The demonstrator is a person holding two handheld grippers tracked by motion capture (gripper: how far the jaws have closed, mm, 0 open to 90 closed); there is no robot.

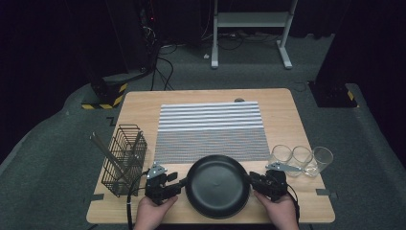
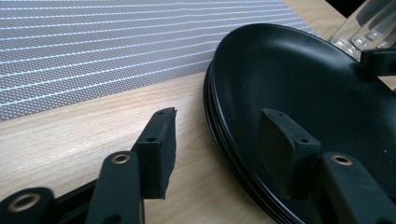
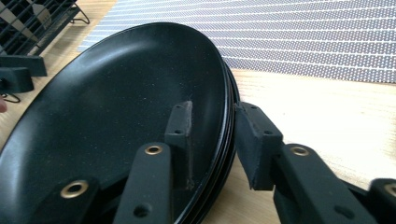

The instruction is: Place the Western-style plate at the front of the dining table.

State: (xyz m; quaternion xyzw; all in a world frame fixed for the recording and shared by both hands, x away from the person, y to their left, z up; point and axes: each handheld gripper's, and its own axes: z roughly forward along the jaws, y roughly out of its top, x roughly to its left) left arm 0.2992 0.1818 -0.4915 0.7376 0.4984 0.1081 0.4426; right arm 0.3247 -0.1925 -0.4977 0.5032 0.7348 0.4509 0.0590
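Sitting at the near edge of the wooden table (image 1: 282, 103), a stack of black plates (image 1: 218, 187) lies between the person's two hands, its far rim just touching the near border of the striped placemat (image 1: 210, 130).

The left gripper (image 1: 181, 183) comes in from the left at the stack's rim. In the left gripper view its jaws stand apart: one pad hangs over the bare wood just beside the stack, clear of it, and the other sits over the inside of the top plate (image 2: 303, 102). The gap between the outer pad and the rim is plain, so this gripper is released, astride the edge without pinching it.

The right gripper (image 1: 250, 179) meets the opposite rim. In the right gripper view one pad rests inside the top plate (image 3: 116, 107) and the other stands close against the outer edges of the stack; whether both pads actually press I cannot tell, though they straddle the rim narrowly.

To the left of the stack, near the table's left edge, stands a black wire basket (image 1: 123, 160) with slim utensils (image 1: 106, 152) leaning out of it. To the right, just behind the right gripper, three clear glasses (image 1: 301, 159) stand in a row, close together. Beyond them the placemat spreads toward the far edge, and past the table lie grey carpet, cables and a white frame (image 1: 251, 21).
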